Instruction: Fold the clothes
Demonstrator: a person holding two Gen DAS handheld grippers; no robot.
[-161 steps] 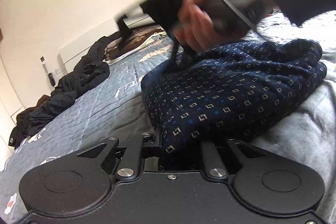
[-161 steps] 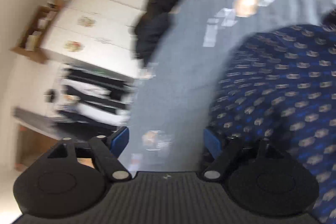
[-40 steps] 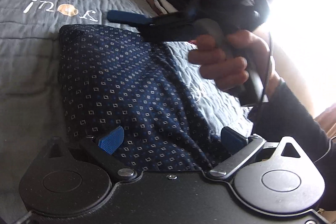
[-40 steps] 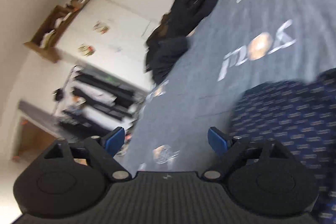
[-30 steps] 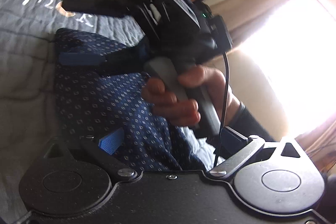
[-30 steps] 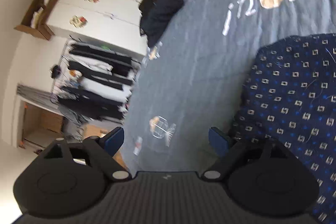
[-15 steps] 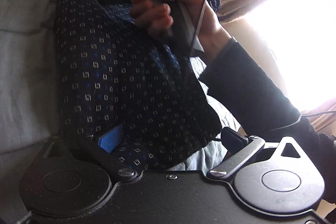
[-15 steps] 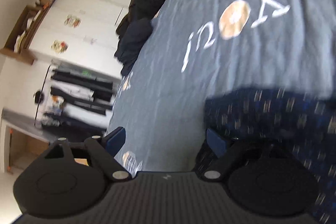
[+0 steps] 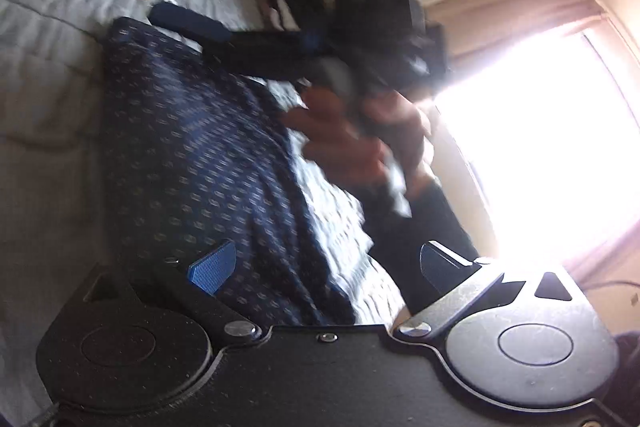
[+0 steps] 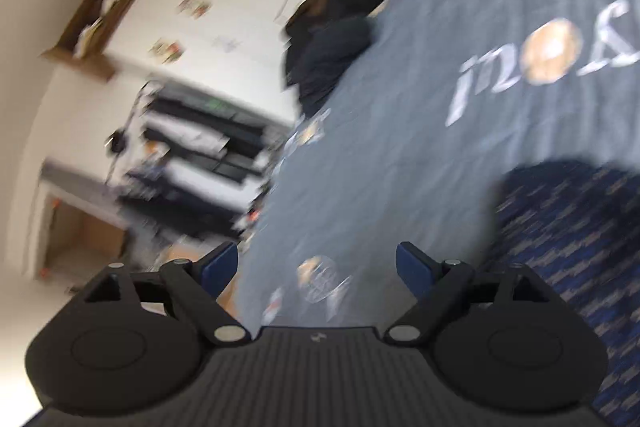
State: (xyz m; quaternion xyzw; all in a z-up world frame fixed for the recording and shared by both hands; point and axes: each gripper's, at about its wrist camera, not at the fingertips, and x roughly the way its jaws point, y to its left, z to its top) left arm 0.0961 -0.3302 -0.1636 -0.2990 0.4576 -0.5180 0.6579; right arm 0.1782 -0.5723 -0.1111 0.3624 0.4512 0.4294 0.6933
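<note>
Daylight reaches you from the window point(image 9: 532, 147) at the right of the left wrist view; it is blown out to white and throws glare over the hand point(image 9: 360, 131) in front of it. You see heavy motion blur there, and the patterned garment point(image 9: 208, 147) smears into streaks. The right wrist view is evenly lit but also blurred: the shelves point(image 10: 192, 147) are indistinct. Both views bend strongly toward dark rounded corners.

Both wrist views sit low and close, sharing the patterned garment point(image 9: 208, 147) and bedspread point(image 10: 420, 147).
</note>
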